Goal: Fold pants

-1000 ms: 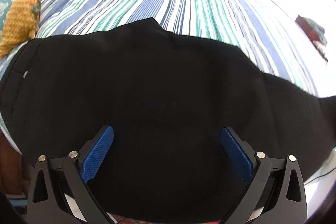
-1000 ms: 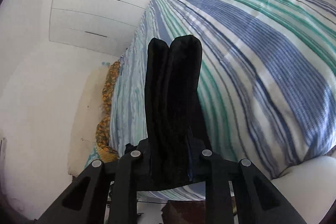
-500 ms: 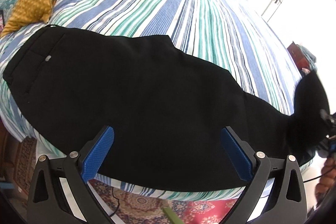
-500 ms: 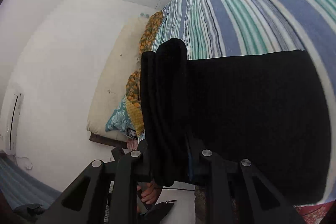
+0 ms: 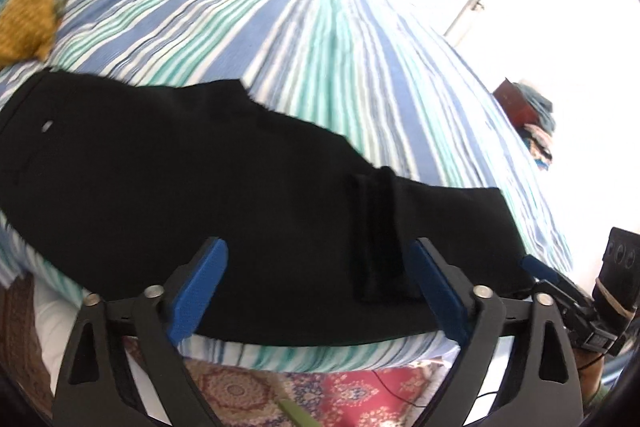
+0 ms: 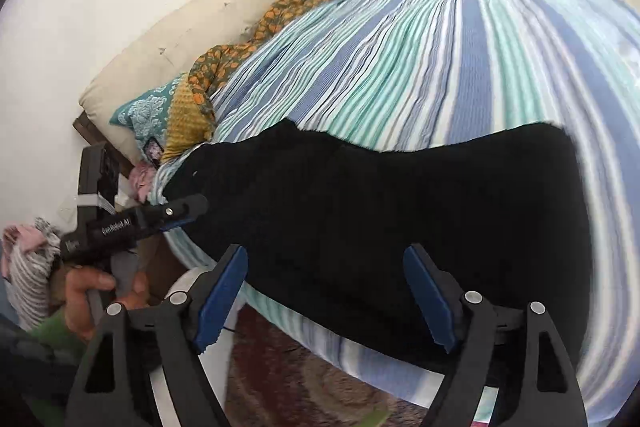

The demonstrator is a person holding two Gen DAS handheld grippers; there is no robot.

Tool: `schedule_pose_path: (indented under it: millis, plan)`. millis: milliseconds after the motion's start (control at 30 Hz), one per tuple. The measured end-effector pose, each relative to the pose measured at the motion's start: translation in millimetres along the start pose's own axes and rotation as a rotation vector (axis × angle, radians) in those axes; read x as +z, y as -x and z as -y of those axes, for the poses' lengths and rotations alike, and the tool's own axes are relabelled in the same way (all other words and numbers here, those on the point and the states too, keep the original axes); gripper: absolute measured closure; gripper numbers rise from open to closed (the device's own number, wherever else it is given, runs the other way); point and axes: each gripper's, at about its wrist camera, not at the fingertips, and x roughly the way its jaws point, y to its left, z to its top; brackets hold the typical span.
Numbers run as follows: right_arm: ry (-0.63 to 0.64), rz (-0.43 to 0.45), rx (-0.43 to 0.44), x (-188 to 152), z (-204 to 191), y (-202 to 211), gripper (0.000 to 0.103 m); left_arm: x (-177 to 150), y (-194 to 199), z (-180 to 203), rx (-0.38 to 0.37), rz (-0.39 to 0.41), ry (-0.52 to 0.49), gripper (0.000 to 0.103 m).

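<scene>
The black pants [image 5: 200,187] lie flat along the near edge of the striped bed [image 5: 320,47], waist at the left, legs to the right. A folded-over leg end [image 5: 376,239] lies on top of them near the right. They also show in the right wrist view [image 6: 400,211]. My left gripper [image 5: 318,287] is open and empty, just off the bed edge above the pants. My right gripper [image 6: 326,291] is open and empty, over the pants' near edge. The left gripper shows from the side in the right wrist view [image 6: 176,213].
Yellow and orange-patterned cloths [image 5: 36,11] and a teal pillow [image 6: 140,115] lie at the head of the bed. A patterned rug [image 5: 320,391] covers the floor below the bed edge. A pile of clothes on a dark box [image 5: 532,123] stands at the far right.
The right gripper carried the leg ends over onto the pants and has opened and let go of them. The left gripper has pulled back from the pants, still open.
</scene>
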Motion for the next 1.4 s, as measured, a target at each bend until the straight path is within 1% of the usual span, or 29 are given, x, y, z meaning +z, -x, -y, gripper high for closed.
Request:
schedule_pose_path:
  millis: [33,67,100,167,200,233,267,367,400,433,533,600,633,667,700,767,800,833,933,1000,1033,1100,1167,1200,1267,1300,1367,1400]
  plan:
    - [0.020,0.033,-0.053,-11,5,21,0.018,3,-7,13,-0.023,-0.022,-0.046,0.033]
    - [0.023,0.066,-0.101,-14,11,38,0.018,6,-16,24,-0.036,-0.047,-0.084,0.041]
    - [0.009,0.097,-0.134,-17,18,51,0.018,7,-24,35,-0.044,-0.065,-0.116,0.046]
    - [-0.047,0.163,-0.165,-20,34,74,0.016,9,-41,51,-0.047,-0.090,-0.157,0.046]
    - [-0.076,0.199,-0.175,-21,40,83,0.015,10,-49,57,-0.044,-0.102,-0.169,0.044]
    - [-0.101,0.227,-0.181,-20,47,88,0.013,9,-56,62,-0.037,-0.115,-0.176,0.043]
    - [-0.118,0.240,-0.186,-17,51,88,0.013,9,-62,64,-0.029,-0.127,-0.177,0.040]
    - [-0.136,0.227,-0.184,-13,60,85,0.013,9,-77,59,0.042,-0.168,-0.161,0.037]
    - [-0.134,0.219,-0.179,-12,61,85,0.013,8,-82,56,0.063,-0.187,-0.146,0.034]
    - [-0.128,0.211,-0.174,-11,60,82,0.013,5,-85,53,0.067,-0.203,-0.125,0.032]
    - [-0.105,0.197,-0.161,-10,56,78,0.013,1,-93,49,0.023,-0.242,-0.086,0.031]
    - [-0.099,0.187,-0.156,-11,56,75,0.013,0,-97,52,-0.010,-0.260,-0.094,0.032]
    - [-0.098,0.182,-0.154,-12,55,73,0.013,-1,-100,57,-0.015,-0.276,-0.106,0.032]
    - [-0.099,0.179,-0.154,-12,56,71,0.013,-2,-105,59,-0.013,-0.295,-0.123,0.042]
    - [-0.099,0.179,-0.155,-12,56,71,0.013,-2,-110,62,-0.002,-0.307,-0.140,0.069]
    - [-0.101,0.190,-0.161,-15,57,73,0.013,-1,-113,63,0.027,-0.308,-0.146,0.087]
    - [-0.105,0.199,-0.167,-15,58,75,0.013,1,-108,65,0.023,-0.296,-0.139,0.094]
    - [-0.113,0.211,-0.177,-15,60,78,0.013,3,-101,68,0.016,-0.279,-0.142,0.095]
    - [-0.166,0.255,-0.224,-16,71,90,0.013,17,-58,71,-0.011,-0.186,-0.162,0.096]
    - [-0.231,0.291,-0.259,-18,84,100,0.013,27,-28,60,-0.019,-0.130,-0.156,0.095]
    - [-0.266,0.306,-0.274,-19,92,105,0.013,30,-15,49,-0.012,-0.110,-0.148,0.095]
    - [-0.330,0.321,-0.286,-23,104,110,0.013,34,-1,26,0.035,-0.090,-0.135,0.095]
    - [-0.373,0.313,-0.289,-24,113,109,0.013,31,0,-4,0.097,-0.094,-0.102,0.095]
    - [-0.378,0.305,-0.290,-24,114,107,0.013,27,-3,-23,0.118,-0.109,-0.064,0.095]
    - [-0.351,0.287,-0.297,-21,110,103,0.013,19,-18,-44,0.152,-0.139,-0.023,0.095]
    - [-0.325,0.277,-0.297,-18,105,100,0.013,11,-25,-53,0.176,-0.151,-0.018,0.095]
    - [-0.261,0.250,-0.276,-11,91,93,0.013,-2,-34,-57,0.187,-0.151,-0.022,0.095]
    - [-0.222,0.235,-0.261,-7,82,89,0.013,-4,-35,-51,0.192,-0.143,-0.023,0.094]
